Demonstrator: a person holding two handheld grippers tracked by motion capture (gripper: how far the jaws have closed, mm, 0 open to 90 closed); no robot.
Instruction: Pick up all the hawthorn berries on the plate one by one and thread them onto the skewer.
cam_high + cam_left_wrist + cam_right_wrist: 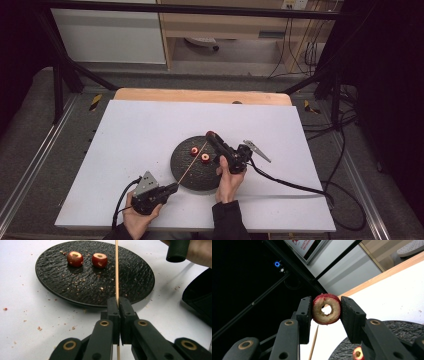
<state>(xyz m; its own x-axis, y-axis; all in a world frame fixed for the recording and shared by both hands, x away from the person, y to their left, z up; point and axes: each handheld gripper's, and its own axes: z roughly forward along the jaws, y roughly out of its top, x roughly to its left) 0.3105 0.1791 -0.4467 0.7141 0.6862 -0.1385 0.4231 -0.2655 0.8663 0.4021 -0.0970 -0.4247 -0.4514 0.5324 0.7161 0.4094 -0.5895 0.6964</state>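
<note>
A black round plate (200, 177) (135, 277) (409, 330) lies mid-table with two red cored fruit pieces (194, 151) (205, 157) (75, 258) (99, 260) on it. My left gripper (172, 187) (119, 301) sits at the plate's near edge, shut on a thin wooden skewer (190, 165) (116, 270) that slants up over the plate. My right gripper (210, 134) (326, 305) is raised above the plate's far side, shut on a third red fruit ring (210, 133) (326, 309) with a hole through its middle. The skewer tip (314, 340) shows just below that ring.
The white table top (140, 130) carries reddish crumbs (39, 328) near the plate. A wooden edge (200, 95) runs along the back. The right gripper's cable (290, 184) trails across the table to the right, and a dark metal frame (60, 75) stands around the table.
</note>
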